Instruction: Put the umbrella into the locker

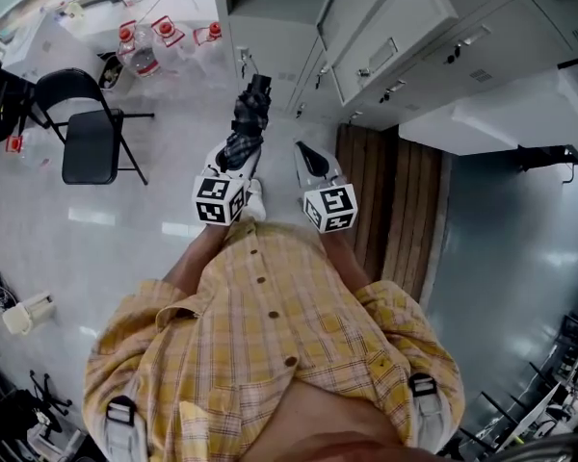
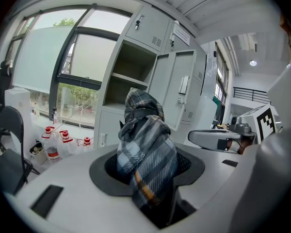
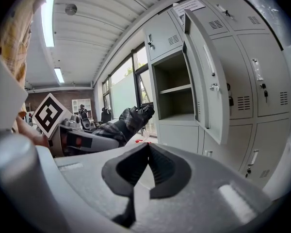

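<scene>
The left gripper [image 2: 148, 174] pinches a folded plaid umbrella [image 2: 144, 140] between its jaws. The bundle stands up out of the claw and leans toward the open locker [image 2: 129, 79], short of it and outside it. The locker's door [image 2: 177, 89] is swung out to the right of the empty shelved compartment. The right gripper [image 3: 146, 152] has its jaws pressed together with nothing between them. It is held level in front of the locker, just to the right of the umbrella. In the head view, a row of red-capped bottles [image 1: 164, 33] stands on the floor to the left of the locker, and a black folding chair [image 1: 89, 135] sits farther left.
</scene>
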A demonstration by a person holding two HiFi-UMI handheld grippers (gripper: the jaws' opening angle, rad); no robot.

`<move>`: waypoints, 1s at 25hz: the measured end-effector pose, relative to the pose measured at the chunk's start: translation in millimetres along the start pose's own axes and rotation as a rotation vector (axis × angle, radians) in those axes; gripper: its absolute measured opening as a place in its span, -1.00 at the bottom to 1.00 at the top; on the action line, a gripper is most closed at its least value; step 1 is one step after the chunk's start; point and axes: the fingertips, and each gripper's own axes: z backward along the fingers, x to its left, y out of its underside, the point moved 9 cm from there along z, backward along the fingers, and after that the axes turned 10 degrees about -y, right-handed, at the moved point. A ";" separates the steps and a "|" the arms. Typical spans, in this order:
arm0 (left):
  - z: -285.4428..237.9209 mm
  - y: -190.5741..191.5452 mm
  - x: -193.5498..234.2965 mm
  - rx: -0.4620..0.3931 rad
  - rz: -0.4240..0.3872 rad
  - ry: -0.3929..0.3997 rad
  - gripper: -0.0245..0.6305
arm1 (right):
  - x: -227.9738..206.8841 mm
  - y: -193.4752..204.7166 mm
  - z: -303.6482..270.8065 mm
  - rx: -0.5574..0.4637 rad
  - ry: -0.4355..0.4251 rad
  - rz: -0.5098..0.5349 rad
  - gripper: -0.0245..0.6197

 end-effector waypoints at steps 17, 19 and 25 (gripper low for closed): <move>-61.3 -40.2 55.2 0.040 -0.017 0.087 -0.34 | -20.0 -42.3 -75.2 0.003 0.066 0.025 -0.93; -66.9 -43.4 59.3 0.041 -0.013 0.096 -0.35 | -22.2 -44.5 -77.2 0.000 0.078 0.022 -0.93; -80.6 -49.4 60.3 0.050 0.006 0.114 -0.34 | -29.0 -48.7 -78.4 0.002 0.112 0.013 -0.93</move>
